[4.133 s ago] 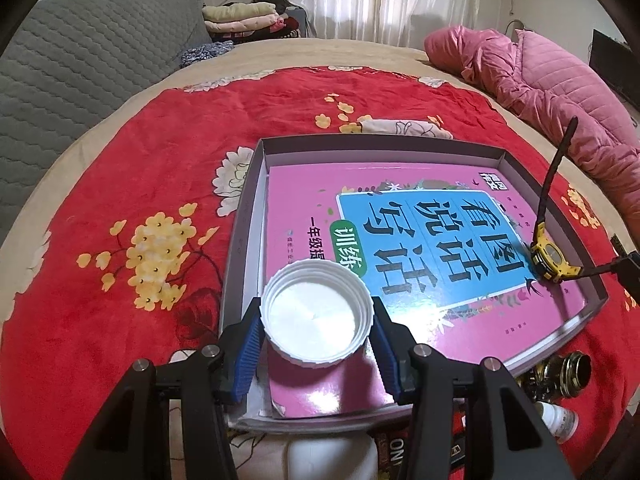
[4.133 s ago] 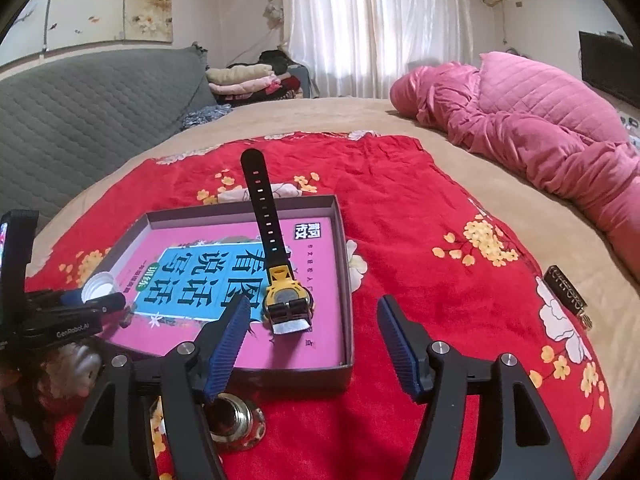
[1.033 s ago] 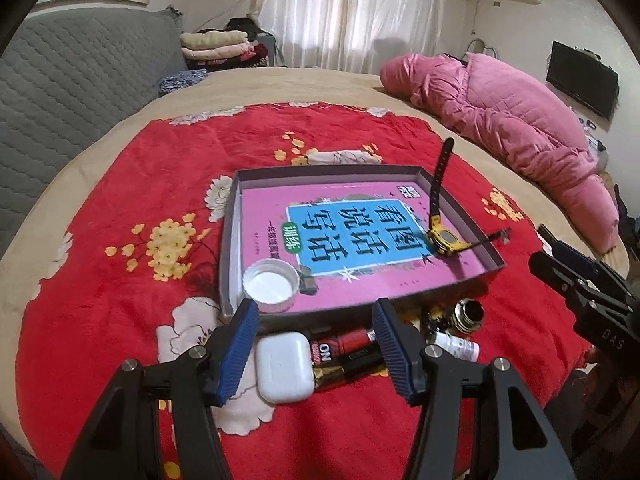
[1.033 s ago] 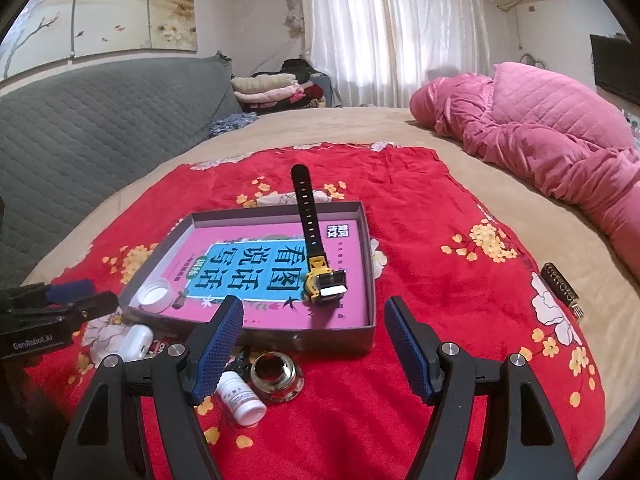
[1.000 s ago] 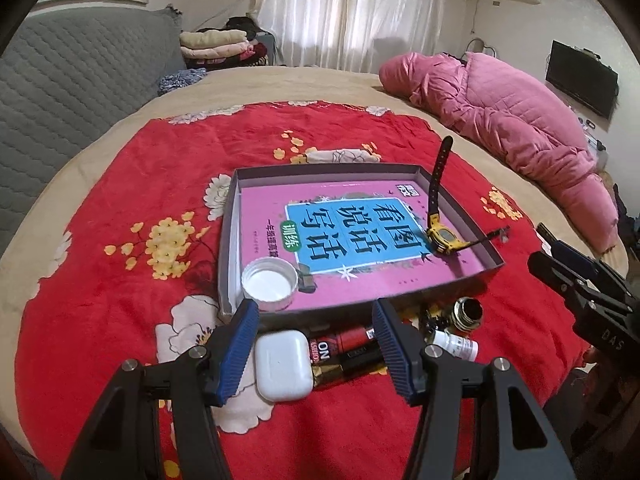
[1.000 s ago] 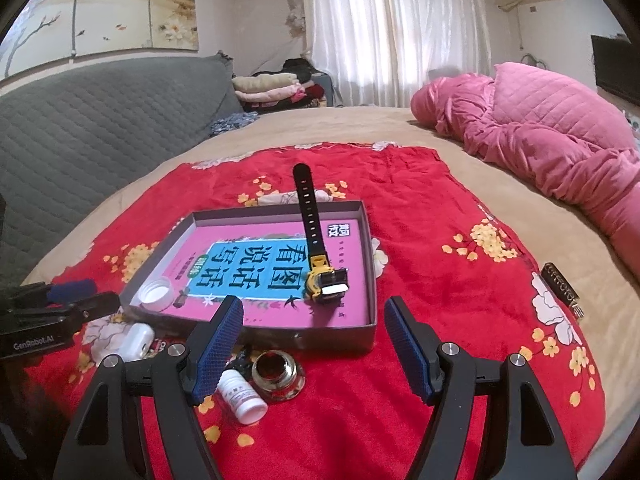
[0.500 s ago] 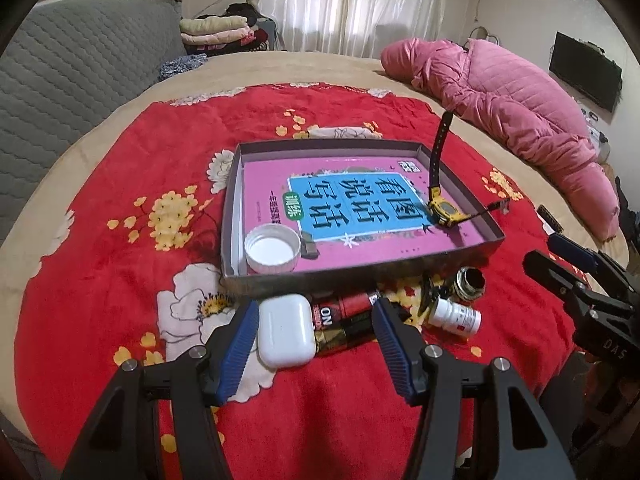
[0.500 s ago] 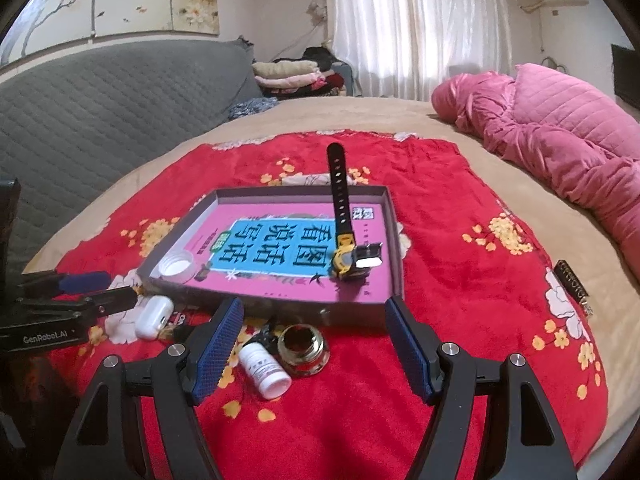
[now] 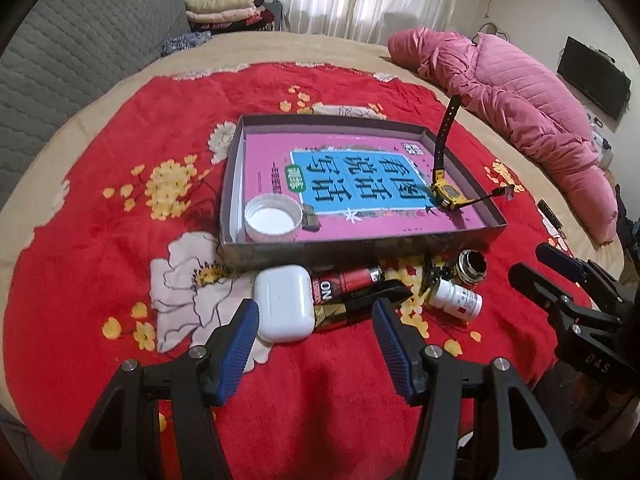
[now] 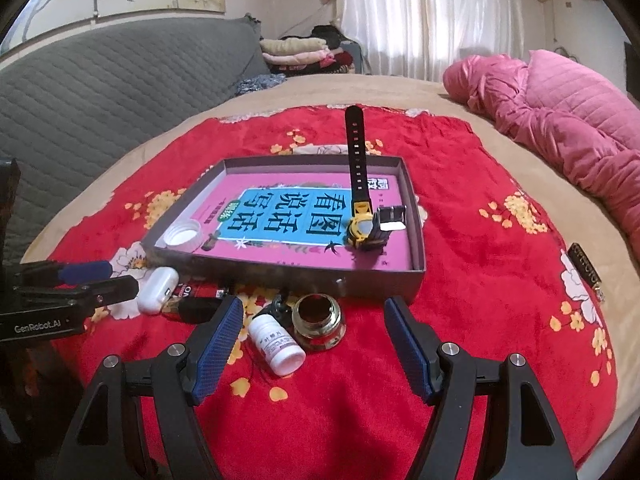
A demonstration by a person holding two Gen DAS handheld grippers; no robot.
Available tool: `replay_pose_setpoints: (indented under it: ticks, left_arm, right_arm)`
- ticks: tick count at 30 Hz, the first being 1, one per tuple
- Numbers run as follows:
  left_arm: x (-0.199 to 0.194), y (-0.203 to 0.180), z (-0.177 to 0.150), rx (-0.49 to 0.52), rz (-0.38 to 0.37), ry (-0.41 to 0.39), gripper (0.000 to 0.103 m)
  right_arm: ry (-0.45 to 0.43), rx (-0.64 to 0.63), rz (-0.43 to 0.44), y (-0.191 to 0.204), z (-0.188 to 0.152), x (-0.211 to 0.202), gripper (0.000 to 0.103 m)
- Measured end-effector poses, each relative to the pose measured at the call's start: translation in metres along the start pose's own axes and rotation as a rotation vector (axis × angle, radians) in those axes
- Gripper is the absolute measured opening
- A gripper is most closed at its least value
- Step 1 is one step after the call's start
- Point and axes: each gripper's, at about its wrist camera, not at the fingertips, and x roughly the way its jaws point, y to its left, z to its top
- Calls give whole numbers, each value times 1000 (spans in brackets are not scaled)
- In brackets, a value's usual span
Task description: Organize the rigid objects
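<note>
From the left wrist, the left gripper [image 9: 314, 346] hangs with its jaws spread and empty just short of the white earbud case [image 9: 284, 303], which lies on the red blanket touching the near wall of the tray [image 9: 360, 249]; its long axis runs toward the tray. The next pickup looks in hand – the jaws need to straddle the case. From the right wrist, the right gripper [image 10: 314, 350] is likewise released (holding nothing) above the small white bottle [image 10: 276, 345] – lying on its side, cap toward the tray.
</note>
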Motion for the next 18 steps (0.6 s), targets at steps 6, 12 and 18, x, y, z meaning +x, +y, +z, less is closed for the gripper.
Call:
replay_pose_setpoints:
  ticks: [6,12,18]
  left_arm:
    - [10,8,-4,-27,2,37,59]
    - [16,17,-6,-60,4,55,59]
    - [23,23,-9,-69,25,70,59]
  right_arm:
    - [14,3,0,-1,-2,4,74]
    - [21,3,2,-1,-4,7,74]
    - [30,9,1,-3,-5,11,74]
